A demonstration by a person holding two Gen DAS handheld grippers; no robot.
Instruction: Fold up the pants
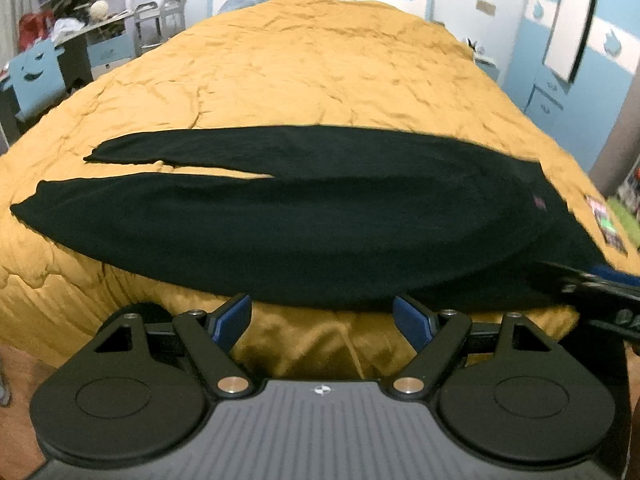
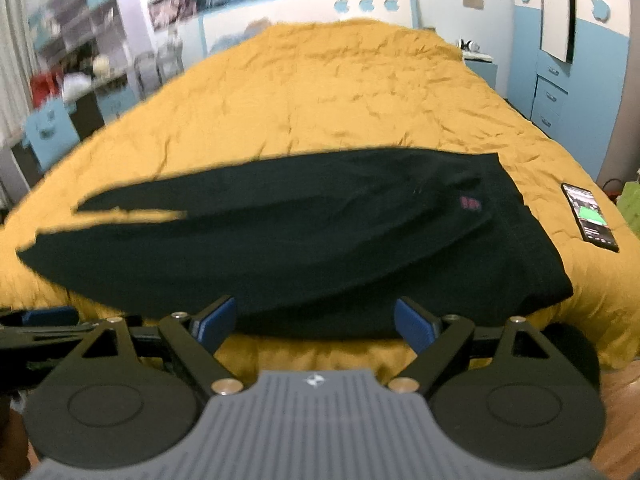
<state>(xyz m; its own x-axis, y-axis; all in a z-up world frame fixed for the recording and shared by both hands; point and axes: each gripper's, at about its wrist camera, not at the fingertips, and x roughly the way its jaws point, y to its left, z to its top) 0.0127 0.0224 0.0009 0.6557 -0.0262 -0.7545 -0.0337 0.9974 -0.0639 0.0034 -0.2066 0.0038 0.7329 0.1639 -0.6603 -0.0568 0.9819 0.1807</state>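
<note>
Left hand-held gripper (image 1: 322, 318) spread wide, holding nothing, at near edge of black pants (image 1: 304, 216). Right hand-held gripper (image 2: 314, 320) likewise spread, unloaded. Pants laid flat across near part of yellow bed (image 2: 320, 92), legs pointing left, waistband right. Phone (image 2: 590, 218) right of waistband.

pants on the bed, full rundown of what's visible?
The pants are black, soft matte fabric, spread flat and unfolded across the near part of the yellow bedspread. Waist lies to the right, both legs run left with a narrow gap between them; the far leg looks shorter in these views. A small reddish mark sits near the waist. The near edge reaches the bed's front edge. Both grippers, left and right, are open just short of that edge, gripping nothing. A phone lies apart, right of the waist.
</note>
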